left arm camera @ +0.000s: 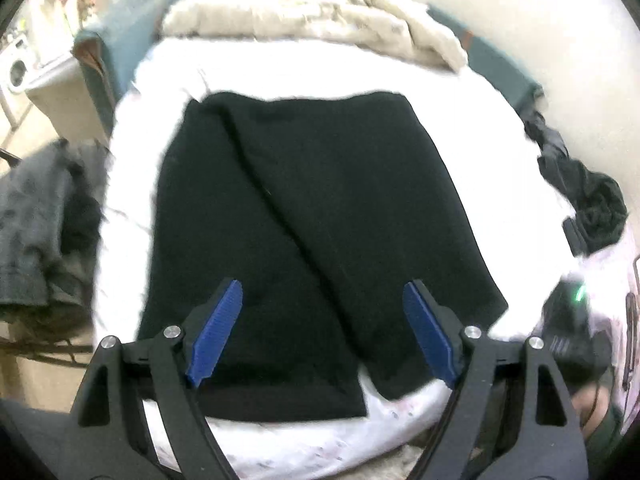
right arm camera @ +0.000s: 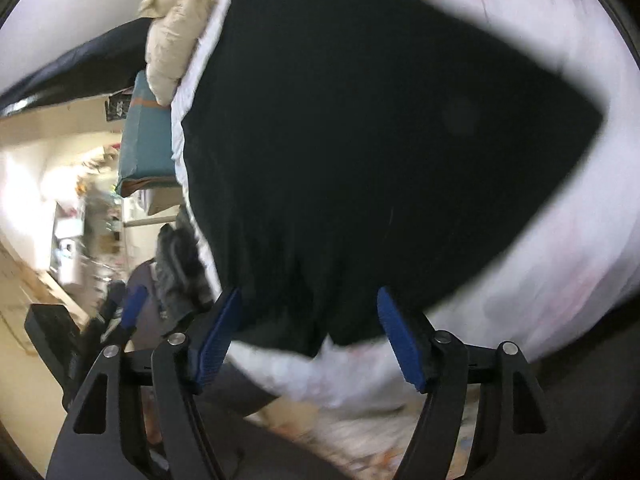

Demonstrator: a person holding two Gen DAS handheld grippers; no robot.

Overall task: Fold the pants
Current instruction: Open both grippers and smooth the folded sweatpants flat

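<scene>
Black pants (left arm camera: 304,216) lie flat on a white bed (left arm camera: 500,184), folded into a broad rectangle with two leg ends at the near edge. My left gripper (left arm camera: 322,300) is open and empty, hovering over the near leg ends. In the right wrist view the pants (right arm camera: 360,152) fill the middle, blurred. My right gripper (right arm camera: 310,308) is open and empty, just above the pants' near edge. The other gripper (right arm camera: 132,308) shows at lower left in that view.
A beige crumpled blanket (left arm camera: 320,16) lies at the bed's far end. A dark garment (left arm camera: 588,196) sits on the bed's right side. Grey clothes (left arm camera: 40,232) hang at the left. A teal headboard (left arm camera: 120,40) stands behind. A washing machine (left arm camera: 16,68) is far left.
</scene>
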